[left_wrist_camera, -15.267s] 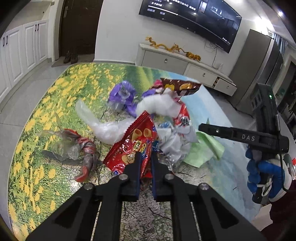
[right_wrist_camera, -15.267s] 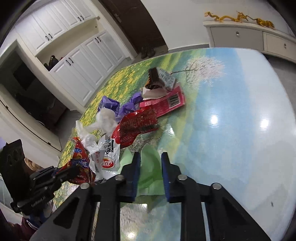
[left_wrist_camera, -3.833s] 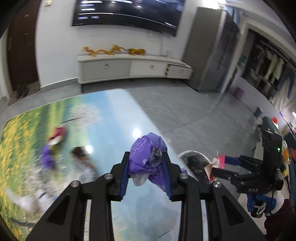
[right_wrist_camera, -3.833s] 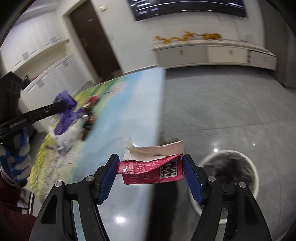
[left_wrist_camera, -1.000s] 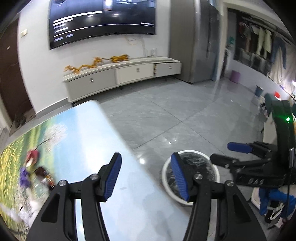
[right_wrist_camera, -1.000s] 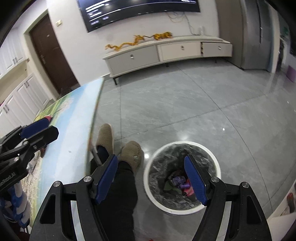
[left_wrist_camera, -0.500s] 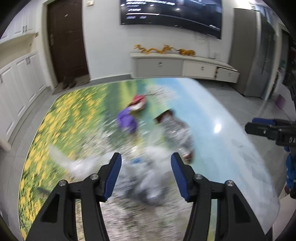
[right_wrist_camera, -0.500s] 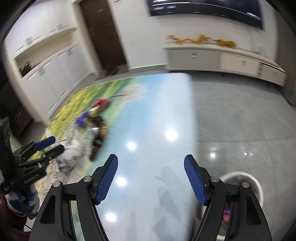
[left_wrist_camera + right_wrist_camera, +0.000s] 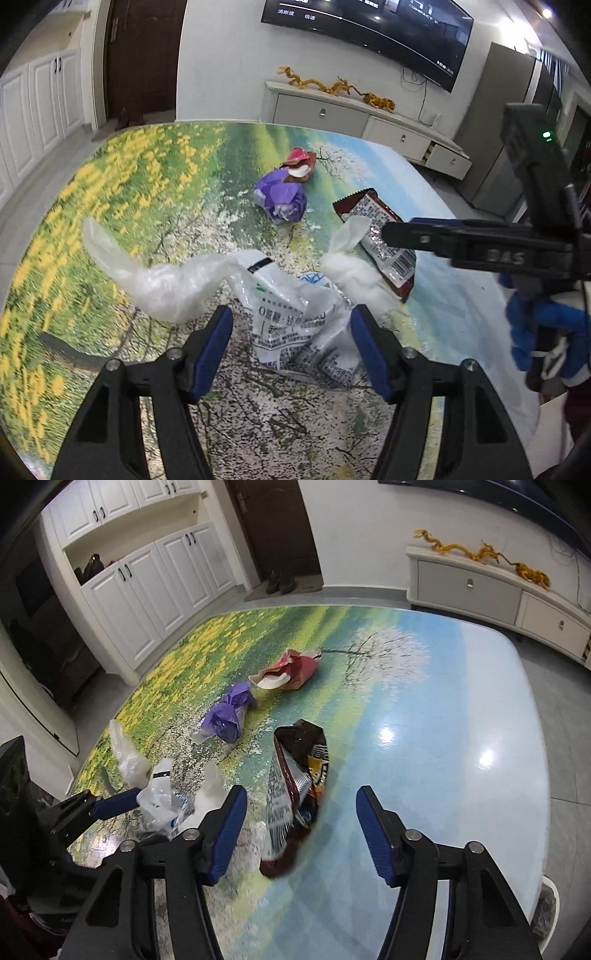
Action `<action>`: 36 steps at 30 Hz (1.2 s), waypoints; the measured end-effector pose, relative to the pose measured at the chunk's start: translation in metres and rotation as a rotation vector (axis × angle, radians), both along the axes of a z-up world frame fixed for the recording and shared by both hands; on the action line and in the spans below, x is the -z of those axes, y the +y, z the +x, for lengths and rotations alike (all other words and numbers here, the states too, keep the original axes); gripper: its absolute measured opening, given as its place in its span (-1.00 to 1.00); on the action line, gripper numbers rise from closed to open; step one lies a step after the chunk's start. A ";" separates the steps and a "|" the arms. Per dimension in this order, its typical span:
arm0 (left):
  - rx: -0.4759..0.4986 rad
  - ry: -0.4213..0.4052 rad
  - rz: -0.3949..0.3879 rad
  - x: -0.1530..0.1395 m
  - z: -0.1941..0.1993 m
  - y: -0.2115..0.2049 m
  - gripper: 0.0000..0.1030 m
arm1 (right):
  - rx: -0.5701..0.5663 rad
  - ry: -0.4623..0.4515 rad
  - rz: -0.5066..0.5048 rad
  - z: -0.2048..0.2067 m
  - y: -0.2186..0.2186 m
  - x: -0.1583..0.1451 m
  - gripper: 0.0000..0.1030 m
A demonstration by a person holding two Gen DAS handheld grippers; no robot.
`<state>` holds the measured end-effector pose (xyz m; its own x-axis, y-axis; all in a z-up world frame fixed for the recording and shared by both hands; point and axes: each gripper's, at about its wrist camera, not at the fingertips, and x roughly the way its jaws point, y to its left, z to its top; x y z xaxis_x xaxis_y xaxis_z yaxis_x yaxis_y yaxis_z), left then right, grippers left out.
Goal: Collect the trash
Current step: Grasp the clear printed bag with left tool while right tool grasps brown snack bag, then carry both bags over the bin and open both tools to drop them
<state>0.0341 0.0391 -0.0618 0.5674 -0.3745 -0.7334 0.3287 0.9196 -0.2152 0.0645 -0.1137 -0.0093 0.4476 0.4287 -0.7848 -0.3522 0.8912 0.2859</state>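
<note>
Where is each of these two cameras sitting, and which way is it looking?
Left wrist: on the left gripper, looking down at the table; its jaws are opening over a clear printed wrapper. The right gripper and a blue-gloved hand show.
Right wrist: on the right gripper, facing down at the same table; its jaws are closing around a dark snack bag without touching it. The left gripper shows at lower left.
Both see the purple wrapper and red packet.
</note>
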 end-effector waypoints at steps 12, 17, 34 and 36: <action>0.016 -0.009 -0.041 -0.009 -0.016 -0.003 -0.36 | -0.006 -0.013 0.015 -0.003 -0.007 0.002 -0.81; -0.002 -0.030 -0.023 -0.020 -0.029 0.002 -0.41 | -0.009 -0.050 0.044 -0.018 -0.016 -0.008 -0.84; 0.081 -0.178 0.007 -0.096 -0.072 -0.038 -0.42 | 0.133 -0.150 0.114 -0.098 -0.114 -0.040 -0.84; 0.122 -0.192 0.022 -0.102 -0.073 -0.060 -0.42 | 0.171 -0.155 0.110 -0.106 -0.132 -0.039 -0.84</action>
